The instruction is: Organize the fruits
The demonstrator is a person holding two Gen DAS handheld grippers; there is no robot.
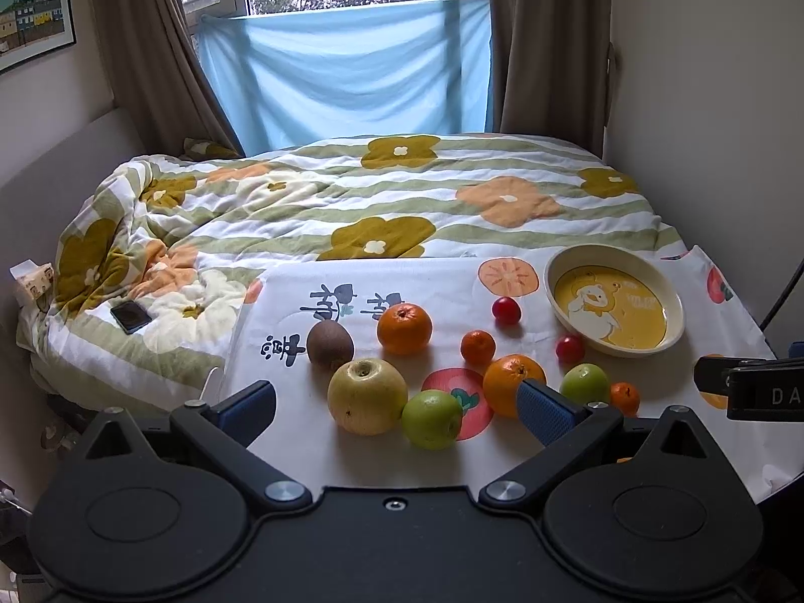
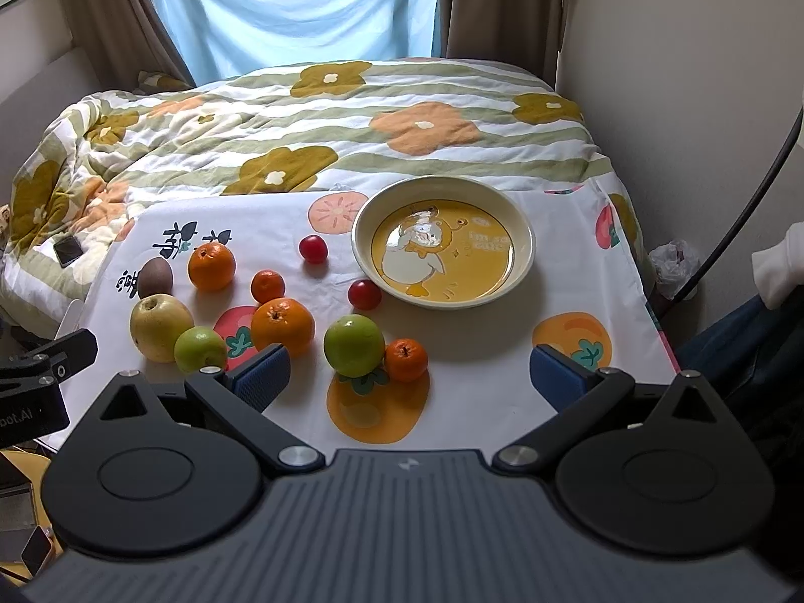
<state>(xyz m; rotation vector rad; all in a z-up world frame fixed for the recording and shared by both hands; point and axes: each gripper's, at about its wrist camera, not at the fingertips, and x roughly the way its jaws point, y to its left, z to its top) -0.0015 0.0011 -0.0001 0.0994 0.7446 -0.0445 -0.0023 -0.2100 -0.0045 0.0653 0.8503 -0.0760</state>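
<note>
Left wrist view, nearest first: the left gripper point(image 1: 397, 407) hovers low over the printed white tablecloth point(image 1: 382, 467), blue pads spread wide, holding nothing; the right gripper point(image 2: 409, 377) likewise stands wide open and empty. Between the left fingers lie a yellow-green pear point(image 1: 367, 396) and a small green apple point(image 1: 432, 419); only the right view shows the second green apple point(image 2: 354, 345) unobstructed and a white sleeve point(image 2: 779, 271). Counted: two green apples, two large oranges point(image 2: 282, 325), three small tangerines point(image 2: 406, 360), two red cherry tomatoes point(image 2: 365, 294), one brown kiwi point(image 1: 329, 345). Farthest, the cream duck-printed bowl point(image 2: 522, 231) sits empty; beyond it, a flowered quilt point(image 1: 382, 191).
</note>
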